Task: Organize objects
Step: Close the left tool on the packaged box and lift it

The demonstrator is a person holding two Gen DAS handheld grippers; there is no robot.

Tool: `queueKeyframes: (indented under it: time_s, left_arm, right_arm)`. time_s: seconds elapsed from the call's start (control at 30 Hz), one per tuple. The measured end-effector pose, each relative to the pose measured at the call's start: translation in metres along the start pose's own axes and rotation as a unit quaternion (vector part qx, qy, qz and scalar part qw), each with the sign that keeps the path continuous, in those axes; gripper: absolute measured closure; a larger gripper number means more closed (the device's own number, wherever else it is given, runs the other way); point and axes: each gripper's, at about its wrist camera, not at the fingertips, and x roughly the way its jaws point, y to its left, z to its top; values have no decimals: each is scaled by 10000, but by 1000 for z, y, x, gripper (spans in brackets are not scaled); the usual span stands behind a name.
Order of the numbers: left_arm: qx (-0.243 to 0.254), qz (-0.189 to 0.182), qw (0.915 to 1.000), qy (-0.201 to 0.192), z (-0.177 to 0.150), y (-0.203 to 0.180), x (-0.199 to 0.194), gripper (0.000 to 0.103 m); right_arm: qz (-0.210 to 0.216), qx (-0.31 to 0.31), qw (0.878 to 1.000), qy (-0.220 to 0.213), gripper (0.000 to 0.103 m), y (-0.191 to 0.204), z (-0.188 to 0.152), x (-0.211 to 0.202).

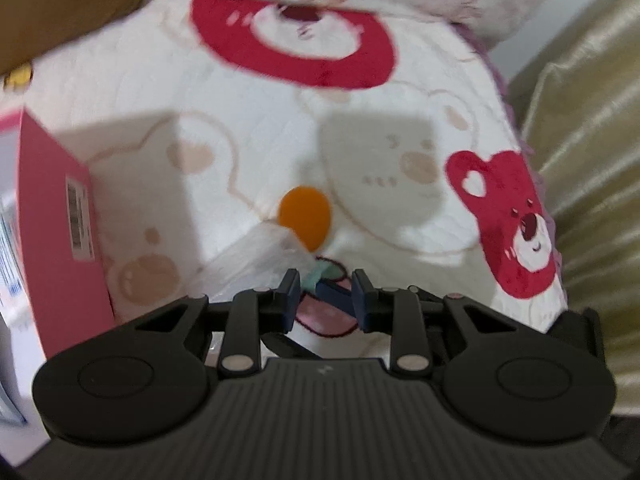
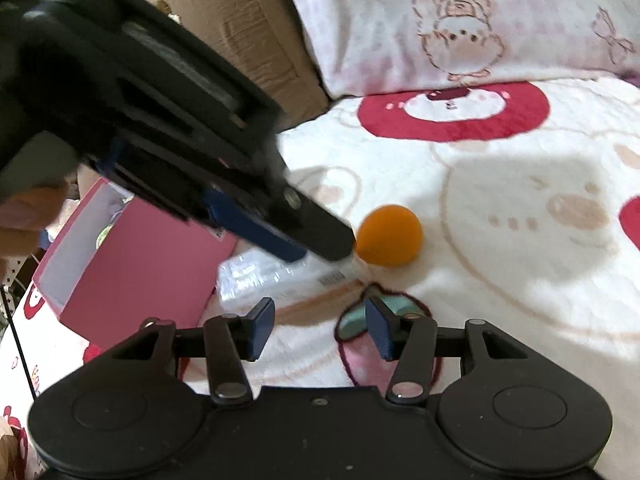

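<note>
An orange ball (image 1: 306,216) (image 2: 389,235) lies on the bear-print blanket (image 1: 280,120). A clear plastic-wrapped packet (image 1: 256,260) (image 2: 276,276) lies just near of it. An open pink box (image 1: 60,224) (image 2: 132,264) stands at the left. My left gripper (image 1: 326,296) is open, jaws a small gap apart, empty, low over the blanket right beside the packet; it shows in the right wrist view (image 2: 316,244), its tips next to the ball. My right gripper (image 2: 320,328) is open and empty, above the blanket near of the ball.
A pink-print pillow (image 2: 460,20) lies at the head of the bed. A brown cushion (image 2: 248,40) is beside it. A gold curtain (image 1: 592,160) hangs along the bed's right edge.
</note>
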Motion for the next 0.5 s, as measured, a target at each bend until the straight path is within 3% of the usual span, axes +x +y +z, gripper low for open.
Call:
queueKeyframes:
  time_s: [0.13,0.27,0.5]
  left_arm:
    - [660,477,9960,-366,-4,-17,-17,76]
    - [829,877,9906,-644,2,-13,-20,72]
    - [385,704,9966,-178,-1,6,1,72]
  right_arm:
    - [-17,173,9998,-54,44,-3,-9,-7]
    - [4,207,9998,-56,43,-1,-16,-14]
    - [11,167,9998,-66,43,5,-17,-19]
